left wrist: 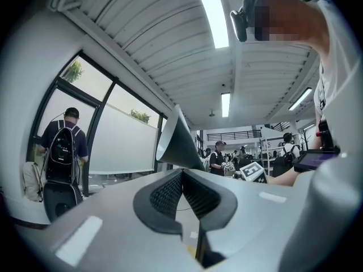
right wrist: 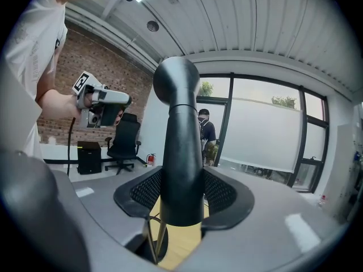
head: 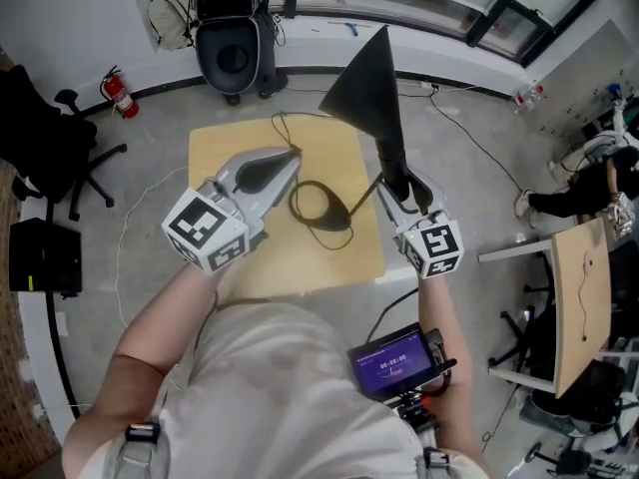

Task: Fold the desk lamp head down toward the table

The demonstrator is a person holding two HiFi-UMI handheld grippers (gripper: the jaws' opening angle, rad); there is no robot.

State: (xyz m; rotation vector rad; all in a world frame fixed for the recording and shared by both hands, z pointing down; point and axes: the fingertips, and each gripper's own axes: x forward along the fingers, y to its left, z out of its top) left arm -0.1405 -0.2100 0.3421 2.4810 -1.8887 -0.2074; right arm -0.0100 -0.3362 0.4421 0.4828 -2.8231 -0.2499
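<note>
The black desk lamp stands on a small wooden table (head: 240, 148). Its cone head (head: 369, 88) points up and away, and its round base (head: 319, 208) lies flat with a cord beside it. My right gripper (head: 404, 190) is shut on the lamp neck (head: 392, 163); in the right gripper view the neck (right wrist: 181, 152) fills the gap of that gripper (right wrist: 182, 177) and touches both pads. My left gripper (head: 297, 155) hangs left of the lamp, shut and empty. In the left gripper view its closed gripper (left wrist: 181, 171) points at the cone head (left wrist: 178, 143).
A black office chair (head: 60, 138) and a fire extinguisher (head: 120, 93) stand at the left. A dark bin with a bag (head: 232, 53) sits beyond the table. Another desk (head: 584, 297) is at the right. A device with a lit screen (head: 394, 359) hangs at my waist.
</note>
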